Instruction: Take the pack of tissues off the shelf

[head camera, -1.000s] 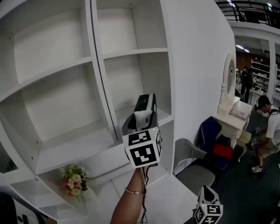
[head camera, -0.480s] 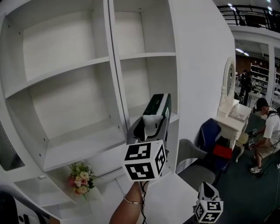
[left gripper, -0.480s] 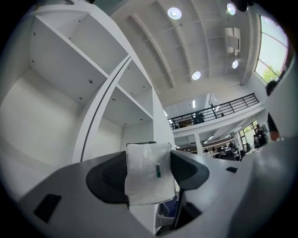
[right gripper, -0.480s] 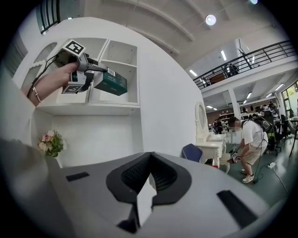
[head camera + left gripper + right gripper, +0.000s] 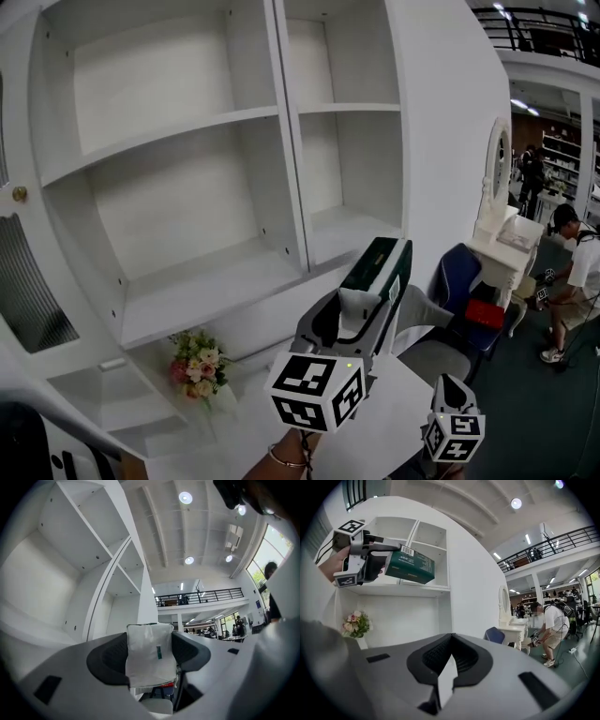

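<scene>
My left gripper point(image 5: 364, 302) is shut on the pack of tissues point(image 5: 377, 270), a dark green box-shaped pack with a white end. It hangs in the air in front of the white shelf point(image 5: 216, 279), clear of the boards. In the left gripper view the pack's white end point(image 5: 150, 656) fills the space between the two dark jaws. The right gripper view shows the green pack point(image 5: 410, 565) sticking out sideways from the left gripper point(image 5: 380, 560). My right gripper point(image 5: 452, 412) sits low at the bottom right, jaws together point(image 5: 449, 654) and holding nothing.
The shelf's compartments stand bare. A small bunch of flowers point(image 5: 199, 366) sits on the low ledge under them. A white tabletop point(image 5: 384, 412) lies below the grippers. To the right are chairs point(image 5: 461, 281), a white dresser with a mirror point(image 5: 497, 220) and a person point(image 5: 581, 272).
The left gripper with the tissue pack has come down and to the right, away from the shelf's right compartment. The right gripper has stayed low at the bottom right.
</scene>
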Motion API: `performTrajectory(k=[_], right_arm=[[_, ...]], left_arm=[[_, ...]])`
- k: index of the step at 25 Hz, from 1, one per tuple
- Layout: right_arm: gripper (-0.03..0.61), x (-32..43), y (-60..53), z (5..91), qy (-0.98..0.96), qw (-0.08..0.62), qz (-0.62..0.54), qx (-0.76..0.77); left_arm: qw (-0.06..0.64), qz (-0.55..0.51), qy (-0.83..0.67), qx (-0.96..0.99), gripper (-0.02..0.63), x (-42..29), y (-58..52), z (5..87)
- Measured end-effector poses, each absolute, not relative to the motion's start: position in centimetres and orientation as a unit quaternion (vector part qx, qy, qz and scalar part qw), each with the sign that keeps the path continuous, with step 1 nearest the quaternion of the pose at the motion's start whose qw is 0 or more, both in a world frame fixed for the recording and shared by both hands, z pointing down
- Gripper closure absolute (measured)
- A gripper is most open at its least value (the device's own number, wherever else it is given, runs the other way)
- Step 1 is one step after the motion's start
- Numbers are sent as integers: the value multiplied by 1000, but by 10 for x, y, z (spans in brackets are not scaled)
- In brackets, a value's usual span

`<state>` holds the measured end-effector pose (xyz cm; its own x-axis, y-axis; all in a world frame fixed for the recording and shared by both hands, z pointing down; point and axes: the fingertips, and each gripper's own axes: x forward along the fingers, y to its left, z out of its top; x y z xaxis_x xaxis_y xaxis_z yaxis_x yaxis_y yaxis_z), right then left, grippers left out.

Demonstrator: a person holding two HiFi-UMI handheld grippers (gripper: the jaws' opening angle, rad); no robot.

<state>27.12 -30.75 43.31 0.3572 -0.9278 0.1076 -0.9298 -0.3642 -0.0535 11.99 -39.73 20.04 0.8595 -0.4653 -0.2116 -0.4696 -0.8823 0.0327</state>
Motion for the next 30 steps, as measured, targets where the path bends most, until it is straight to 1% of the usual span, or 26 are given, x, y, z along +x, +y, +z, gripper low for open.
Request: performTrajectory(k=[4,7,10,18,24,30], right_arm=[[572,253,-309,440,-568,9,61,821],[572,241,-313,445,-574,12,67,816],[572,227,-322,450,-587,21,75,806],[572,168,-364,465,-646,38,85,758],[572,115,-401,467,-701,50,83,706],[572,65,-430,460,-755,63,61,649]], left_arm=[[1,89,226,-970,324,95,-374,246],[-31,72,236,-969,324,72,-371,286],[-63,44,267,-961,324,47,-379,325],[-93,-30,367,-925,324,-40,-393,422],[-112,-53,430,-894,324,-83,-404,461],[-107,-57,490,-863,324,-104,-421,470]])
